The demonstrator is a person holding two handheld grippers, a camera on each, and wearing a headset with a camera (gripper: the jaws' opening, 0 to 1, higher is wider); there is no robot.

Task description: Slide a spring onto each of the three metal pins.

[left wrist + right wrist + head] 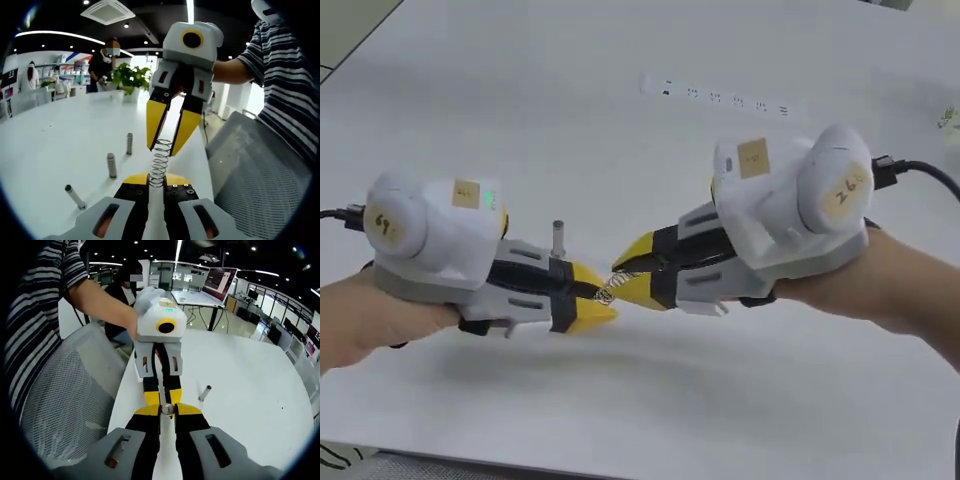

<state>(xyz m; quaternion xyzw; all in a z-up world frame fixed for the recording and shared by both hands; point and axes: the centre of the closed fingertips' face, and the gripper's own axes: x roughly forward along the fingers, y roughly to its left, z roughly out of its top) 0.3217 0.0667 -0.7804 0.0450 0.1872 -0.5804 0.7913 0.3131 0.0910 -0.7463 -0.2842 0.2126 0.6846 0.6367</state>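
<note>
A small metal spring [613, 290] spans the gap between my two yellow-tipped grippers, which face each other tip to tip above the white table [620, 130]. My left gripper [603, 302] is shut on one end of the spring [160, 162], and my right gripper [623, 276] is shut on the other end [168, 409]. In the left gripper view my own jaws [156, 181] pinch the spring's near end and the right gripper [165, 148] grips its far end. Three upright metal pins [129, 143] [111, 165] [75, 196] stand left of the spring. One pin [558, 240] shows behind the left gripper.
A white power strip [715, 97] lies far back on the table. A grey mesh chair [260, 170] stands past the table edge beside a person in a striped shirt [285, 75]. A potted plant [131, 77] sits at the table's far end.
</note>
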